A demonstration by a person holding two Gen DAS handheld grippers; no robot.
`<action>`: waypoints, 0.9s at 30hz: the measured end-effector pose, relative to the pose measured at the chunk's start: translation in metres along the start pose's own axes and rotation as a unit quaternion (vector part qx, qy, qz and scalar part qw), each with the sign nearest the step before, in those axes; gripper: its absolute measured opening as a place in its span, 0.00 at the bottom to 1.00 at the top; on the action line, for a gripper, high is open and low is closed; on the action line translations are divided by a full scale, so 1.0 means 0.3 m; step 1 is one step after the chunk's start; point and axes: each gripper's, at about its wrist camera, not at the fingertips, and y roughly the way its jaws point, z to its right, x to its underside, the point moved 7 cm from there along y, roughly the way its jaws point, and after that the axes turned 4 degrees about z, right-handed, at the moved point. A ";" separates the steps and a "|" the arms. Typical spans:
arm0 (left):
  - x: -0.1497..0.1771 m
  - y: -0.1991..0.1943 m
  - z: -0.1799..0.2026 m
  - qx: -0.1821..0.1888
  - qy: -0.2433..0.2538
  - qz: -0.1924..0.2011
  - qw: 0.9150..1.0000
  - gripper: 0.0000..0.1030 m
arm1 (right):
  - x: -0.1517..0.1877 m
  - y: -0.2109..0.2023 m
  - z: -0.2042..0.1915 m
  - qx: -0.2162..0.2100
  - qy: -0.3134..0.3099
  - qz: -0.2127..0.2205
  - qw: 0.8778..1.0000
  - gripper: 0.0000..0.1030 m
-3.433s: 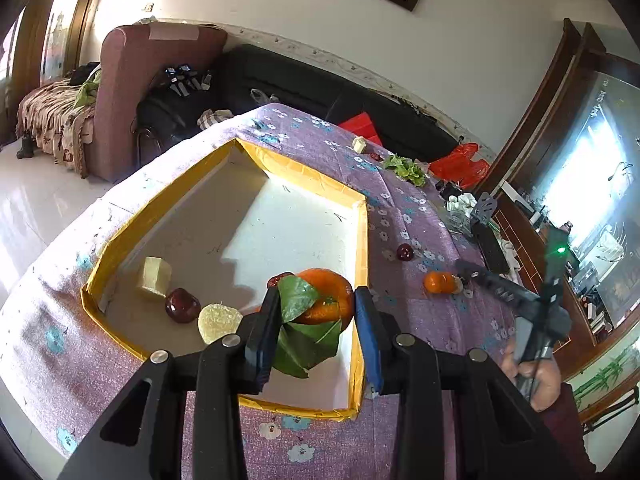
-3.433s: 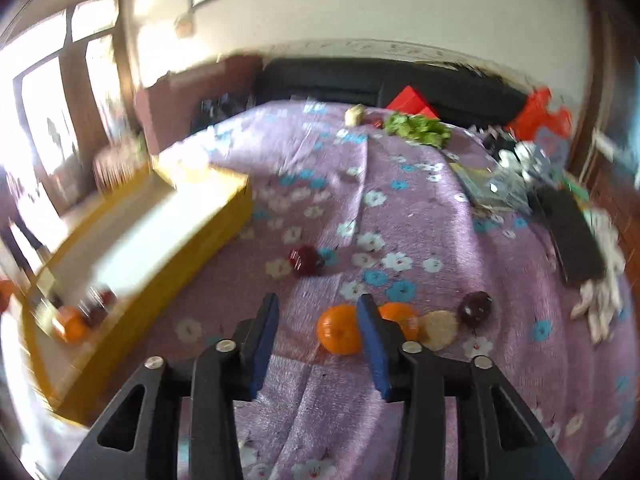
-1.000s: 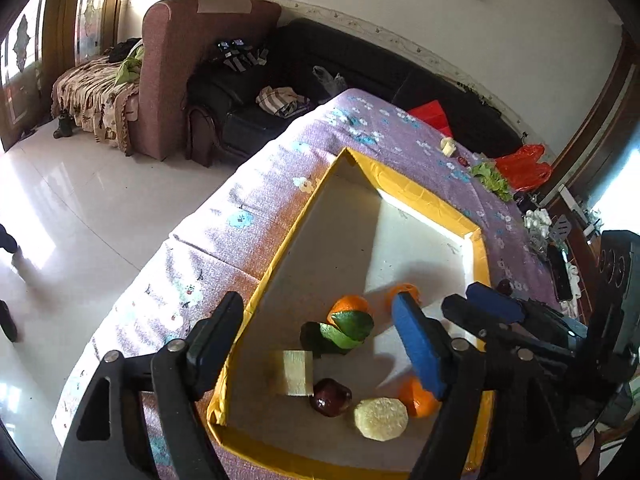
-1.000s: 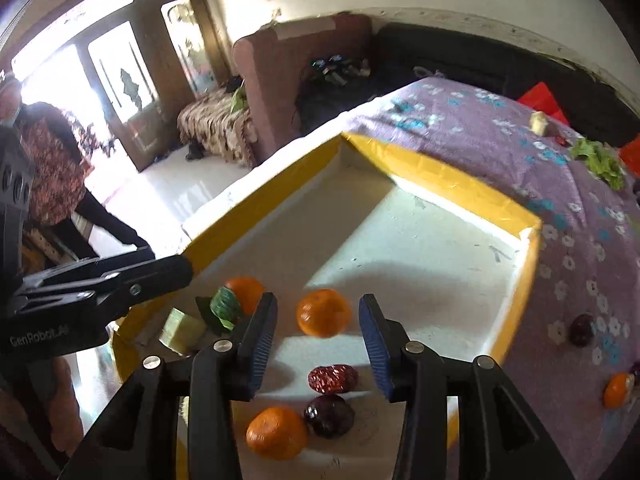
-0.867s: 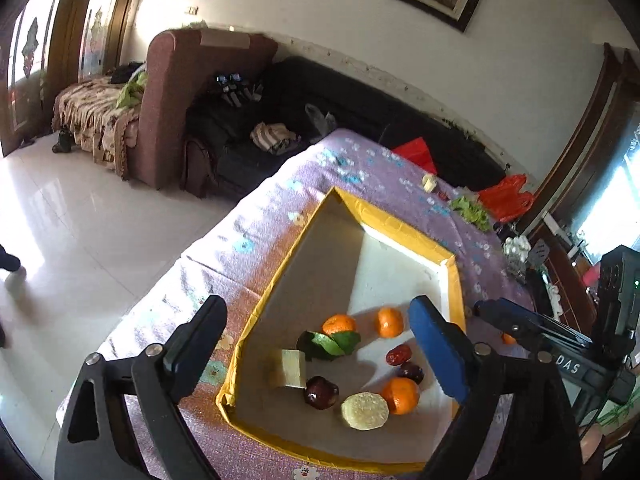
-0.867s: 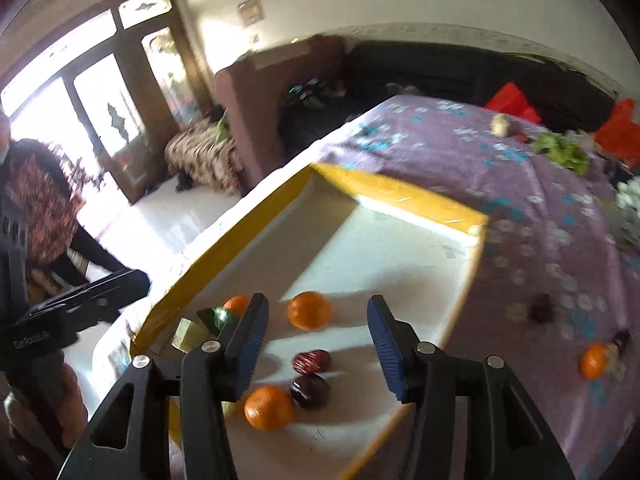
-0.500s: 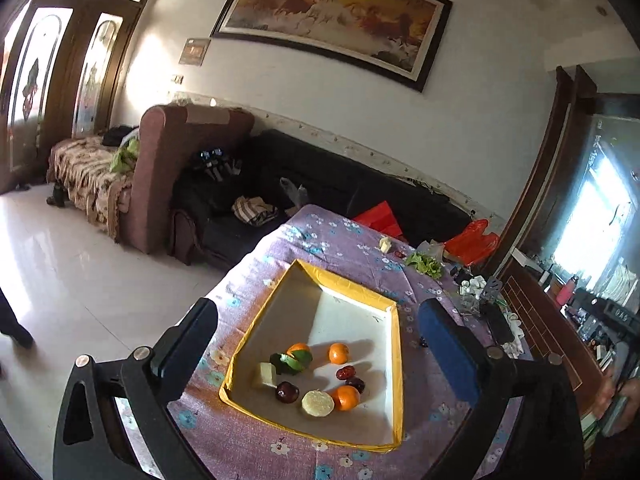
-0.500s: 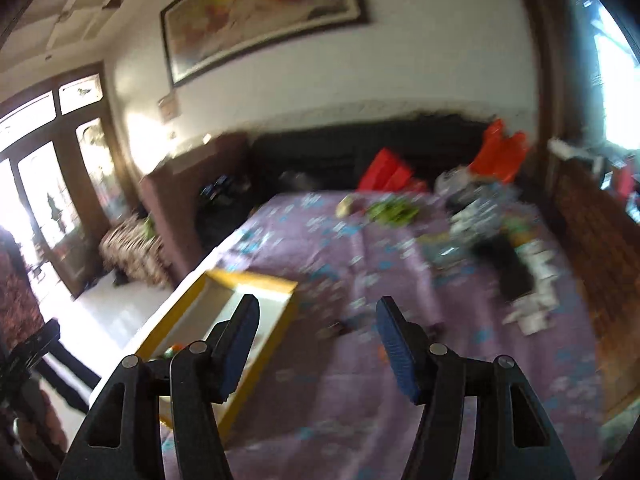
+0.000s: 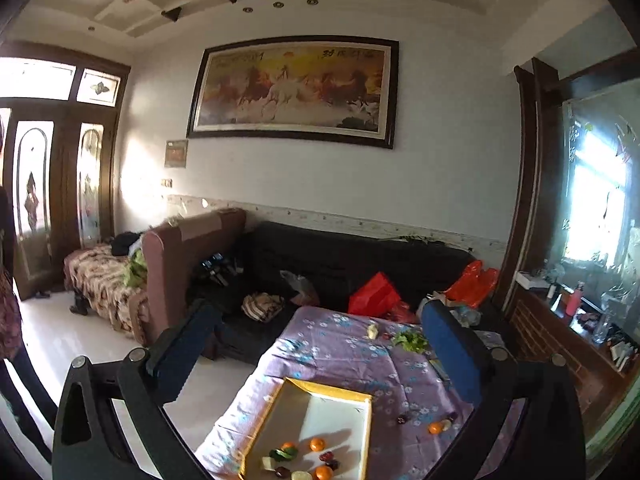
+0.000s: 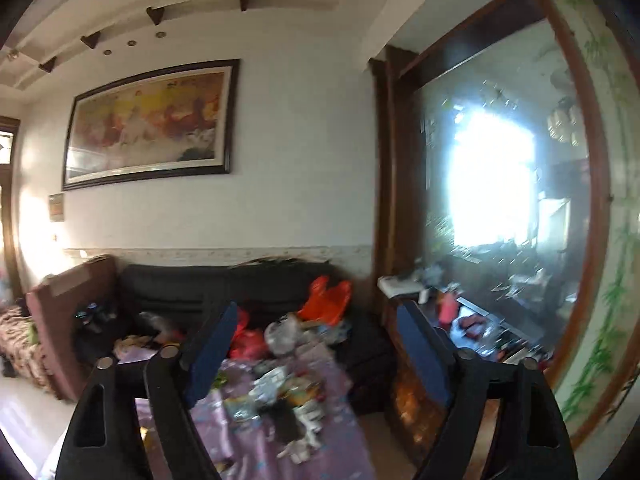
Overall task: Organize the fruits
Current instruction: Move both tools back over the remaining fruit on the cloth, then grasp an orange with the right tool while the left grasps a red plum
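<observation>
Currently, step in hand: you hold both tools high above the surface with nothing in them; I judge this a pause between picks, or the close of the job.
Left tool (image 9: 316,344): your blue-padded fingers stand about as wide as they go, jaws opening a touch more, and nothing lies between them.
Right tool (image 10: 316,344): your jaws are opening and already stand wide; nothing is between the pads, only the blurred far end of the surface beyond them.
Tray: the shallow yellow-rimmed white tray (image 9: 362,432) sits on the purple flowered tablecloth (image 9: 340,352), near its close end in the left wrist view.
Fruit inside: two small oranges (image 9: 317,445), a third orange with green leaves (image 9: 285,451), dark red fruits (image 9: 328,457) and pale cut pieces (image 9: 267,463) lie together at the tray's near end.
Fruit outside: one small orange (image 9: 435,427) and a dark red fruit (image 9: 402,420) lie on the cloth to the tray's right, well apart from its rim.
Other clutter: green leafy stuff (image 9: 410,341) and a pale lump (image 9: 373,332) sit toward the far end; whether they count as fruit I cannot tell.
Next move: you would need to bring the right tool down over the loose orange, jaws straddling it, before closing.
Risk: round fruit may roll off the pads on soft cloth.
</observation>
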 end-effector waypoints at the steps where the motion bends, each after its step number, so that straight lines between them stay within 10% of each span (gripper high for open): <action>1: 0.005 0.011 0.017 0.000 0.007 0.003 1.000 1.00 | -0.022 0.005 0.008 0.003 0.002 -0.001 1.000 0.89; 6: 0.233 0.177 0.148 0.037 0.032 -0.062 0.997 1.00 | 0.149 0.087 -0.054 -0.055 0.007 -0.031 0.998 0.92; 15: 0.755 0.505 0.358 0.104 0.038 -0.185 0.976 0.98 | 1.064 0.433 -0.433 -0.217 -0.005 -0.217 0.952 0.86; 20: 0.981 0.681 0.486 0.128 0.084 -0.261 0.953 0.50 | 1.455 0.577 -0.656 -0.276 0.006 -0.315 0.908 0.70; 27: 1.169 0.935 0.591 0.136 0.061 -0.341 0.928 0.49 | 1.692 0.716 -0.855 -0.293 -0.032 -0.354 0.887 0.65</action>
